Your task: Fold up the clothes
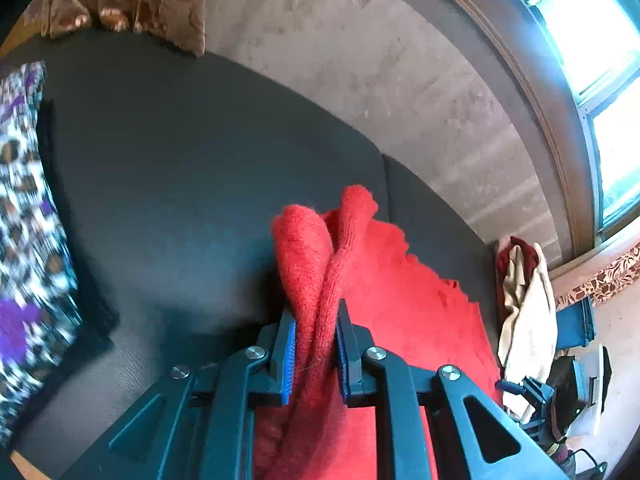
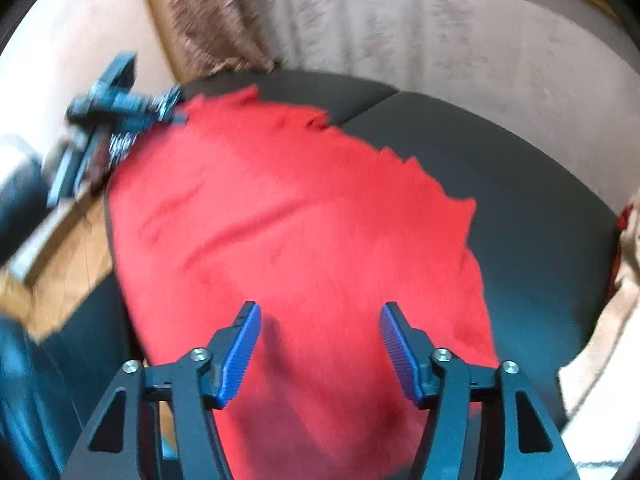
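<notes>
We've got the left tongs pinched onto a bunched-up fold of the fuzzy red knit sweater, the rest of it lying spread across the dark grey counter, while our right tongs hang wide apart and empty just over the fabric.

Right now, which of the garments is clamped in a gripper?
The red knitted sweater: a bunched fold sits between the left gripper fingers. The leopard-print garment and cream cloth lie untouched.
</notes>
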Available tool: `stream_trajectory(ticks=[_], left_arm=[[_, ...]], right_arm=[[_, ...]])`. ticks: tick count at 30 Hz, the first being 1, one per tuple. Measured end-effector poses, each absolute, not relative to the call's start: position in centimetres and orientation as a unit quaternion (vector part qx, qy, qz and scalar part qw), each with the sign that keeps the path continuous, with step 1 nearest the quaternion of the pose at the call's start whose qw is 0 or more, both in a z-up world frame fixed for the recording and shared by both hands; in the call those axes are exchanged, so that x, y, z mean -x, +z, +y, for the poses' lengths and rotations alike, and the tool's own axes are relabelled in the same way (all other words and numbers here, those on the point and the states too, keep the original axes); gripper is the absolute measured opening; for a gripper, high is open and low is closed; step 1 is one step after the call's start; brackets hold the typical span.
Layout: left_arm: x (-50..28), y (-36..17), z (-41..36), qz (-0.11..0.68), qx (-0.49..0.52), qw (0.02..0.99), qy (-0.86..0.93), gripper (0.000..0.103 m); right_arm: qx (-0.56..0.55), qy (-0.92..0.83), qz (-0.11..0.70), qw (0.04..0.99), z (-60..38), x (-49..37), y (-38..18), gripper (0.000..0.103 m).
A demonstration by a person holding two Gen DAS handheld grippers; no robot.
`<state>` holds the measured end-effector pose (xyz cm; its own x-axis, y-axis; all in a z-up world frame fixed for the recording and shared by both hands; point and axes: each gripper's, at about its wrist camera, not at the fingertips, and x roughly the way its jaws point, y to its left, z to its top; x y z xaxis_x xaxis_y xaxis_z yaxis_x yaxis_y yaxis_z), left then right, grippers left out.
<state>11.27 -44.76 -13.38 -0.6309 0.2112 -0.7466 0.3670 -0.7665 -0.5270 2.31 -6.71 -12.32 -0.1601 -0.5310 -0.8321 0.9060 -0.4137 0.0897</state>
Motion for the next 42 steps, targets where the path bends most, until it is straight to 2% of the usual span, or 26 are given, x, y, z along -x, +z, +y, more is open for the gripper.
stream_trajectory(ticks=[6, 9, 17, 24, 26, 36, 42], left_arm=[[-11.1, -11.2, -45.0, 0.334, -0.43, 0.043, -0.838, 0.015], [-11.3, -10.5, -44.6, 0.379, -0.423, 0.016, -0.823, 0.014], [-11.6, -6.6, -40.9, 0.466, -0.38, -0.057, -0.797, 0.013], [-9.5, -4.4, -33.9, 0.496, -0.378, -0.087, -0.777, 0.013], [-8.2, -4.1, -31.6, 0.489, -0.386, -0.083, -0.778, 0.013], [-2.8, -8.4, -21.6, 0.486, -0.458, -0.101, -0.738, 0.013], [-0.8, -12.0, -17.5, 0.452, -0.502, -0.086, -0.732, 0.013]], right_arm=[[-0.444, -0.697, 0.249, 0.505, -5.9, -1.5, -14.3, 0.057], [-0.451, -0.687, 0.244, 0.515, -5.9, -1.0, -15.0, 0.059], [-0.435, -0.706, 0.211, 0.518, -5.2, -1.6, -15.9, 0.072], [-0.415, -0.72, 0.184, 0.525, -4.9, -2.8, -16.6, 0.095], [-0.408, -0.724, 0.183, 0.525, -4.8, -3.2, -16.7, 0.099], [-0.391, -0.735, 0.134, 0.537, -2.6, -3.4, -17.2, 0.1], [-0.383, -0.739, 0.117, 0.542, -1.6, -3.5, -17.3, 0.1]])
